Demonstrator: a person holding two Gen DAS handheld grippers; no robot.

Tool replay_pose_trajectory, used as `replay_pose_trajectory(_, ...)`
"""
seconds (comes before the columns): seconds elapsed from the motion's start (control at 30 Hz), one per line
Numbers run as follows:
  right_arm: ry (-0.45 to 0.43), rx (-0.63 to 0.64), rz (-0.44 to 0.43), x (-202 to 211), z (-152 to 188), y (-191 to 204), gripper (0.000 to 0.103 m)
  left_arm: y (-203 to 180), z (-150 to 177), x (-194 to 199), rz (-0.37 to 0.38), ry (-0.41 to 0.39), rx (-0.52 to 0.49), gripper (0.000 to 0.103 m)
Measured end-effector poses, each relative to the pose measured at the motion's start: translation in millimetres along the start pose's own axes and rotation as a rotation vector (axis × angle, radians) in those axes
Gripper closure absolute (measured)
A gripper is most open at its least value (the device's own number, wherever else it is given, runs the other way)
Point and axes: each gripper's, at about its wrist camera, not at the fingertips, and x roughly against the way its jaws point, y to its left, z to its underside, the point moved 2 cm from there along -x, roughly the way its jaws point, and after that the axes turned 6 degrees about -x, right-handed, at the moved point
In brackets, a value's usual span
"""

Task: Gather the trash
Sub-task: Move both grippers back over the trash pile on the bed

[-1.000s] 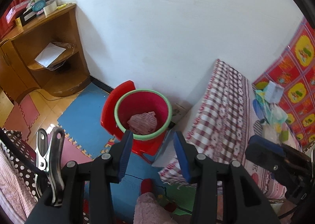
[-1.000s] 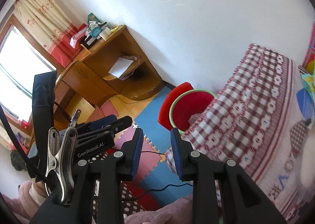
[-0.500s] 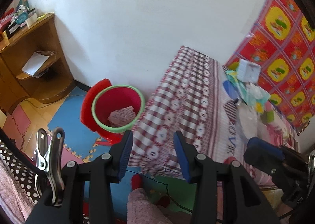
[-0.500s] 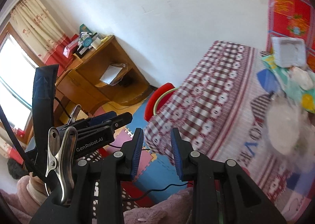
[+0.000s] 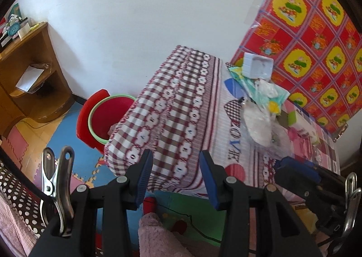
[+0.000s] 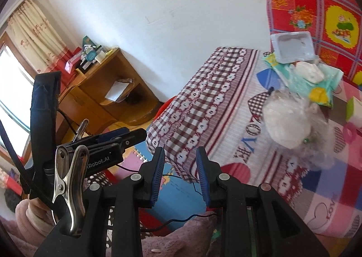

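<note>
Both views have swung from the red bin [image 5: 106,119] toward the trash heap [image 6: 291,107] (both tongs [image 5: 176,175] [image 6: 178,173] released, empty)

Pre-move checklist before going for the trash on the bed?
1. Left gripper open, nothing held: ok.
2. Right gripper open, nothing held: ok.
3. Trash pile in view on the bed: ok.
4. Crumpled clear plastic bag is the nearest piece, nothing on top of it: ok.
5. Red bin beside the bed, room left inside: cannot tell, mostly hidden.
6. Grippers apart from each other: ok.
</note>
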Motion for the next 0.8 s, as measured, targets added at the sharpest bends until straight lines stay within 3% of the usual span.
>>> replay_pose_trajectory(0.33, -0.038, -0.039, 0.034, 25.5, 5.5, -19.8, 0.073, -38.2, -12.7, 6.8, 0.051, -0.001, -0.076, 0.058)
replay_pose_trajectory(0.8, -0.087, -0.153, 0.141, 34.2, 2.9, -57.7, 0.073, -73.7, -36.2, -18.8, 0.158, 0.035, -0.202, 0.058)
